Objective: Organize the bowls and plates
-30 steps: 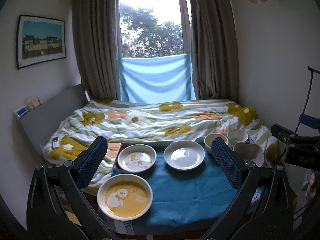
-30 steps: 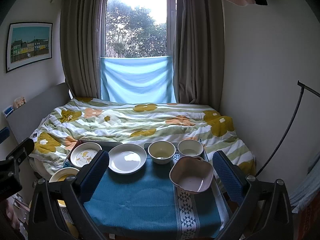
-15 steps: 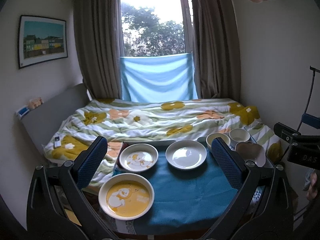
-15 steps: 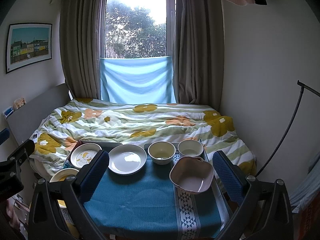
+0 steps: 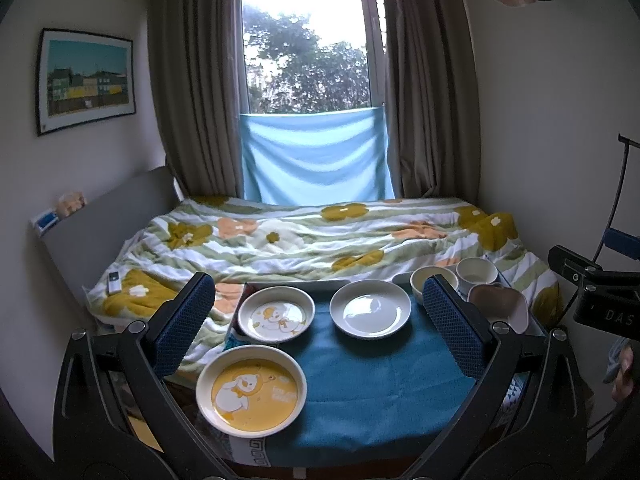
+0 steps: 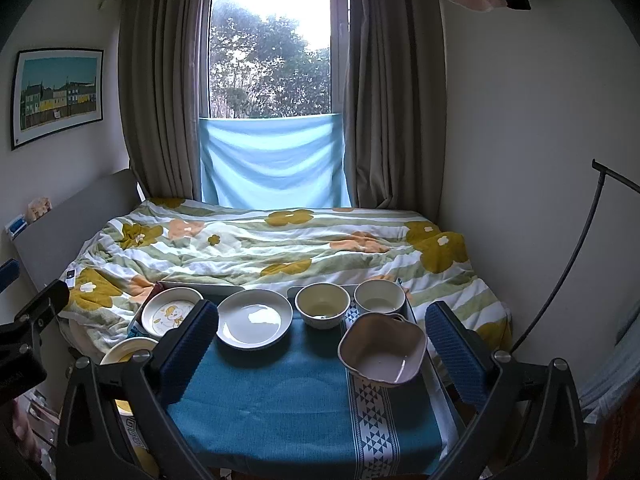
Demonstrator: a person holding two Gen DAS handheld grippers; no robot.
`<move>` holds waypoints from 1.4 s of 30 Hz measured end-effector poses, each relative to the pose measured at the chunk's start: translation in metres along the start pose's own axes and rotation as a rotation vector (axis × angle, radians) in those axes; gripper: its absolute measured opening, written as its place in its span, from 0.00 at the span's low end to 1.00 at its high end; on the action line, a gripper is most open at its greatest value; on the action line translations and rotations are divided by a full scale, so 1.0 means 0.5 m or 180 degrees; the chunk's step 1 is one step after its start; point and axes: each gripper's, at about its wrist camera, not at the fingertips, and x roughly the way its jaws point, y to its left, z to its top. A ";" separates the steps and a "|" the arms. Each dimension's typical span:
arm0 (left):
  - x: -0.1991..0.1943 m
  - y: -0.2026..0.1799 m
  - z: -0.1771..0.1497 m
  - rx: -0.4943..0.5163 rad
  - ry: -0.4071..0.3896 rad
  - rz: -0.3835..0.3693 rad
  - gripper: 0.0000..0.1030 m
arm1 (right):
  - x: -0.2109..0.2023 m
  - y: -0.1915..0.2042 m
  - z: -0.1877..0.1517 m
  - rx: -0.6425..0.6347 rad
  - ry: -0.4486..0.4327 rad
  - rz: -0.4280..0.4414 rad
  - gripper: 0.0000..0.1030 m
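Nothing looks sorted yet. Every dish sits by itself on the blue cloth [image 6: 288,408] over the small table, and no plate or bowl is stacked on another. So I think the whole job is still to do.

The left gripper [image 5: 318,322] is spread wide and holds nothing. The right gripper [image 6: 322,342] is spread wide too, also with nothing in it. Both hang above the near end of the table.

Closest on the left is the yellow plate [image 5: 251,390] with a white cartoon animal on it, right at the cloth's edge. Closest on the right is the pink wavy bowl [image 6: 382,348], sitting on the patterned strip.

Farther back is a row. From left to right there is a white plate with a yellow duck picture [image 5: 281,314], a plain white plate [image 5: 370,309], a cream bowl [image 6: 322,305] and a white bowl [image 6: 379,296]. The two bowls are just beside each other.

Behind the table is a bed with a flowery blanket [image 6: 280,248].
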 end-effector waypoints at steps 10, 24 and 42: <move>-0.007 -0.003 0.001 -0.0007 -0.0009 -0.0023 1.00 | -0.002 -0.006 0.002 0.0005 -0.0007 0.0001 1.00; -0.006 0.008 -0.010 -0.0257 0.0118 0.0164 1.00 | 0.018 0.009 0.037 -0.0131 0.0080 0.0222 1.00; 0.128 0.310 -0.304 -0.1455 0.1261 0.0984 0.95 | 0.337 0.253 -0.080 -0.0742 0.0944 0.1856 0.96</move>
